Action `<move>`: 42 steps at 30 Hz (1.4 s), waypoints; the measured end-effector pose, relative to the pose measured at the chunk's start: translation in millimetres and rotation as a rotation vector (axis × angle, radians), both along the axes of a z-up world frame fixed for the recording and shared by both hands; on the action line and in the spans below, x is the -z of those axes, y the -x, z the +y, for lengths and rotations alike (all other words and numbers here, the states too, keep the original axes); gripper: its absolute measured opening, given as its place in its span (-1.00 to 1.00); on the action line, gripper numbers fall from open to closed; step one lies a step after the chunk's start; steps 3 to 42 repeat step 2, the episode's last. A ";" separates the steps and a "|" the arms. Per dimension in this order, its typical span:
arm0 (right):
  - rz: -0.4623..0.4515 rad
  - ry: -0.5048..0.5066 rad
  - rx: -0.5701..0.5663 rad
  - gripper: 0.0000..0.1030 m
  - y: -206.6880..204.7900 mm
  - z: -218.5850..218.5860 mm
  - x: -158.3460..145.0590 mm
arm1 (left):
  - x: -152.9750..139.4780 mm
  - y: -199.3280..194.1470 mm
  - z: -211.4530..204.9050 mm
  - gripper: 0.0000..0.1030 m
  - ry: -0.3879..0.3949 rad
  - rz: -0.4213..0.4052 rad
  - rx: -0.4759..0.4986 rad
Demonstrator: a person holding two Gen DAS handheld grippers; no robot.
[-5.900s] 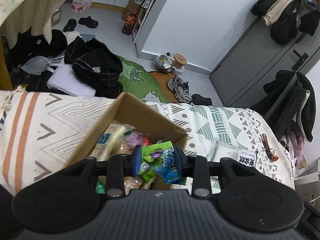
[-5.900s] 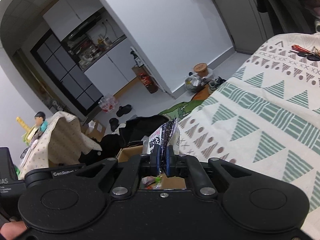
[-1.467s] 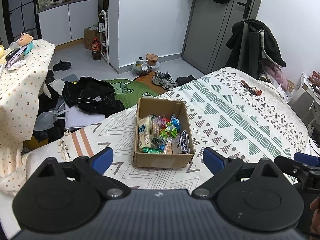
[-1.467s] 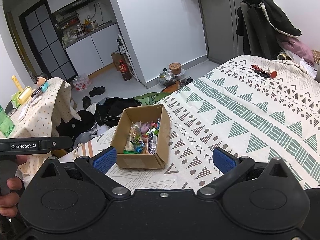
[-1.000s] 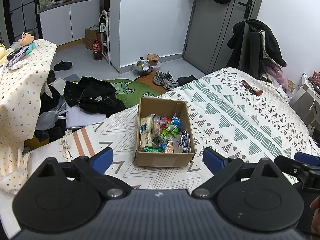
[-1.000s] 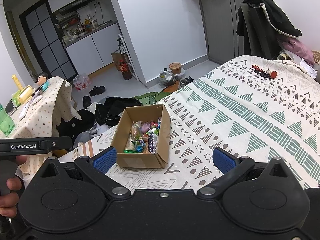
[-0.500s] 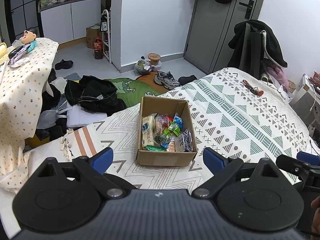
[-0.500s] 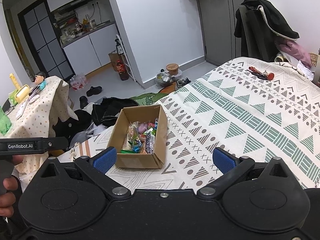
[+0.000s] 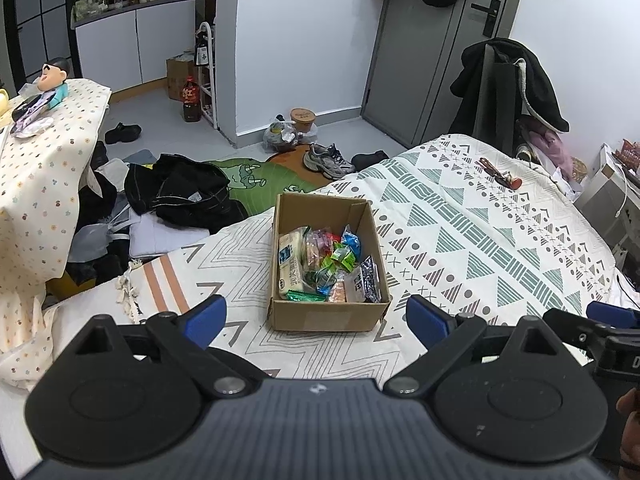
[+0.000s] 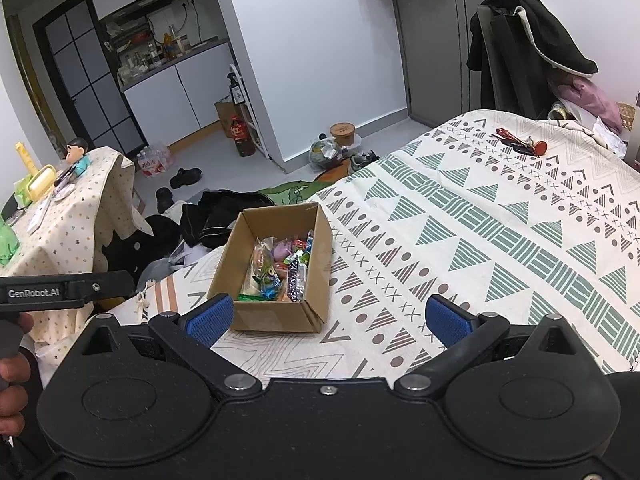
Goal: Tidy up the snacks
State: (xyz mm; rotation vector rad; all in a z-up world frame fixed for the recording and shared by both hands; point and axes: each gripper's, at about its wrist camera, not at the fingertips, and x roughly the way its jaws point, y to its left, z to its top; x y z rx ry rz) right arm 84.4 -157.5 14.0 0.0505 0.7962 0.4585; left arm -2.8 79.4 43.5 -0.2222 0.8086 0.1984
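Note:
An open cardboard box (image 9: 316,316) (image 10: 320,256) stands on the patterned bedspread near the bed's left side. It holds several snack packets (image 9: 326,264) (image 10: 280,268): a pale cracker pack, green and blue wrappers, a dark packet. My left gripper (image 9: 316,316) hovers well back from the box, open, blue pads wide apart with nothing between them. My right gripper (image 10: 326,318) is likewise open and empty, pulled back from the box.
Keys with a red tag (image 9: 500,174) (image 10: 524,144) lie far back on the bedspread (image 9: 480,248). Black clothes (image 9: 184,192), a green mat and shoes cover the floor left of the bed. A cloth-covered table (image 9: 36,152) stands left. A coat-draped chair (image 10: 524,52) stands far right.
About six seconds ago both grippers were shut on snack packets over the box; now both are open, empty and drawn back. Over the last second the views barely drift.

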 end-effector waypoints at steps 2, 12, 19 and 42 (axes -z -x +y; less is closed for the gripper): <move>0.004 0.003 0.006 1.00 -0.2 1.6 -0.1 | -1.0 0.7 0.9 0.86 0.007 -0.007 0.002; 0.004 0.003 0.006 1.00 -0.2 1.6 -0.1 | -1.0 0.7 0.9 0.86 0.007 -0.007 0.002; 0.004 0.003 0.006 1.00 -0.2 1.6 -0.1 | -1.0 0.7 0.9 0.86 0.007 -0.007 0.002; 0.004 0.003 0.006 1.00 -0.2 1.6 -0.1 | -1.0 0.7 0.9 0.86 0.007 -0.007 0.002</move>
